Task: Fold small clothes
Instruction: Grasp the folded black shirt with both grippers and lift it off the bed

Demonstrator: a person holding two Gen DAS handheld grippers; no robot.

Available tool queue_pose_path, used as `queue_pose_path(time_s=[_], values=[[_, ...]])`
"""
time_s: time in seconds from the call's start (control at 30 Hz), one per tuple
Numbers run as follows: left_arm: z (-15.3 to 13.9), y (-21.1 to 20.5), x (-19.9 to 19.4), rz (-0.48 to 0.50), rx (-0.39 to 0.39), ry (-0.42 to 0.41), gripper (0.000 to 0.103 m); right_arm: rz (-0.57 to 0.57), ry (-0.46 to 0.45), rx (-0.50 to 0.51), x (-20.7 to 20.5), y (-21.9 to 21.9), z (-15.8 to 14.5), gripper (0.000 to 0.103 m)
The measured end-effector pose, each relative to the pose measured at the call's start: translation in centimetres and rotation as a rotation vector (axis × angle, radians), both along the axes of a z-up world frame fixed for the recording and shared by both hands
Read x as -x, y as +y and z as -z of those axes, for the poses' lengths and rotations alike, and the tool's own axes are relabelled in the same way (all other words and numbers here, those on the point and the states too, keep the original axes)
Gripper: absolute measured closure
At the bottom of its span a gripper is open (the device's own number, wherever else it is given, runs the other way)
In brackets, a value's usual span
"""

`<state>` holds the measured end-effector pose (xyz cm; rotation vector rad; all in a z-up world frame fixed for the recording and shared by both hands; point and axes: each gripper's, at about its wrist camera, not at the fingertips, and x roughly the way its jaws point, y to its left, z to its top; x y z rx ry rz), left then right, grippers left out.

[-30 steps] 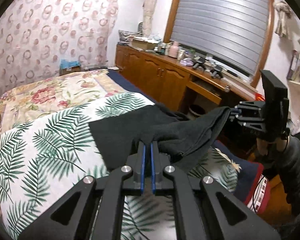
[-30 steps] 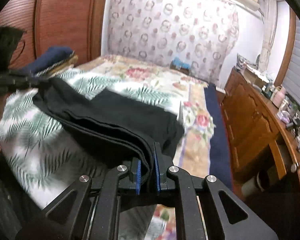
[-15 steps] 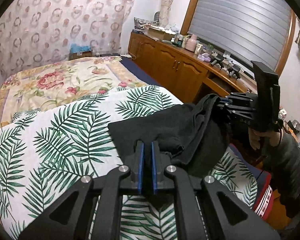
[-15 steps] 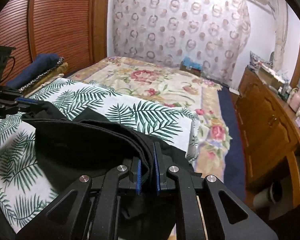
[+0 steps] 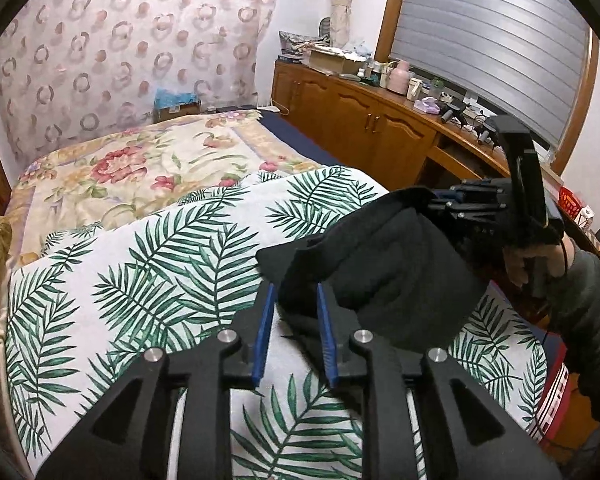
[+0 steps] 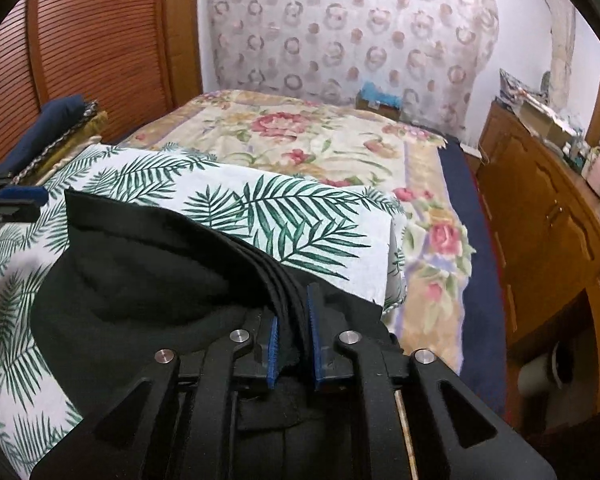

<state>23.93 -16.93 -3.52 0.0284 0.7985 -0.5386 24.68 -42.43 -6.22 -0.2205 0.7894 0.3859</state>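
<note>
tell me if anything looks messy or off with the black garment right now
The black garment is bunched in a rumpled heap on the palm-leaf sheet, not flat. The right gripper has its layered edge between the fingers; the left gripper is open.
</note>
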Motion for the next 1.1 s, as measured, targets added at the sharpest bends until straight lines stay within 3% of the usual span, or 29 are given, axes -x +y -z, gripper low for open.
queue_pose_path(time_s=[0.07,0.17,0.33,0.7,1.03,1.1], values=[[0.4,-0.1,-0.3,0.003,-0.007,0.009,0.083,0.050,-0.024,0.001,-0.2,-0.3,-1.1,0.053],[0.8,-0.7,-0.9,0.017,-0.018,0.023,0.083,0.118,-0.052,-0.042,-0.1,-1.7,-3.1,0.041],[1.2,-2.2,-1.8,0.045,-0.046,0.025,0.082,0.134,-0.074,-0.070,2.0,-3.3,-4.9,0.034],[4.0,-3.7,-5.6,0.025,-0.101,0.073,0.081,0.142,0.088,-0.090,2.1,-5.0,0.8,0.030],[5.7,-3.9,-6.7,0.024,-0.085,0.123,0.078,0.097,0.190,-0.215,-0.3,-5.6,3.2,0.030],[5.8,-3.7,-7.0,0.022,-0.088,0.125,0.072,0.083,0.197,-0.222,-0.3,-5.3,3.3,0.030]])
